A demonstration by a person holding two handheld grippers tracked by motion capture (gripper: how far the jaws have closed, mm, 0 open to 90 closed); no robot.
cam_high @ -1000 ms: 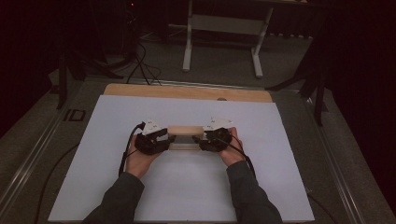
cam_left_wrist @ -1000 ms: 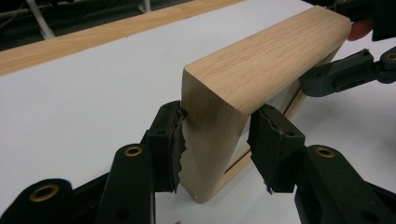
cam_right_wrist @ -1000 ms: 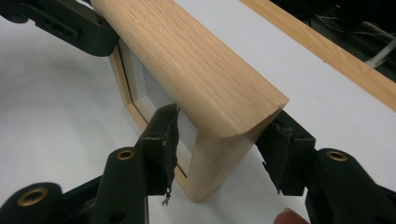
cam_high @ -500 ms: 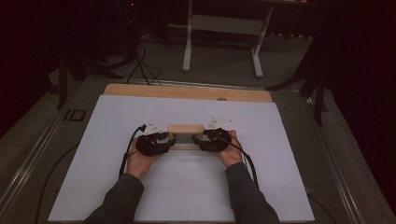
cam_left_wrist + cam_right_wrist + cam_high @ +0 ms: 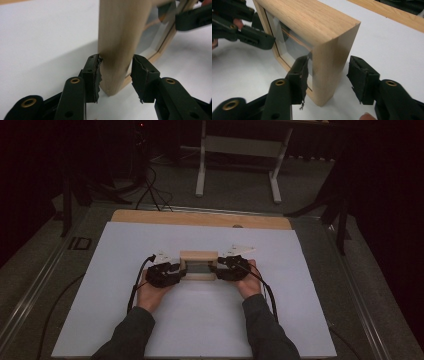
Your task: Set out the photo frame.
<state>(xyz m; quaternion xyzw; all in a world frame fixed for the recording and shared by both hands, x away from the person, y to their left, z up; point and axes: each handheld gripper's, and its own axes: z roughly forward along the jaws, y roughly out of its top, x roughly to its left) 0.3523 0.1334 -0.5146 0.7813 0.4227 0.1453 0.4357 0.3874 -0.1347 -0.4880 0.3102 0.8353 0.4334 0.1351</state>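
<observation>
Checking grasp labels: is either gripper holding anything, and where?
Neither grips yet. The wooden frame stands between the jaws of the left gripper and right gripper, one at each end; both just closing, gaps remain.

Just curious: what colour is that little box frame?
Pale natural wood frame with a clear pane; the right gripper view shows it best.

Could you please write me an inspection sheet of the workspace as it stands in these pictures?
Surface: white sheet over a table with a wooden strip at its far edge.
Job's things: wooden frame with a clear pane, standing upright on the sheet.
Clutter: nothing seen.
Grippers: left gripper and right gripper each straddle one end of the frame; jaws have just been closing, a gap remains beside one pad on each.
Cables: black cable trailing from the left gripper.
Surroundings: dark room, white stand beyond.
</observation>
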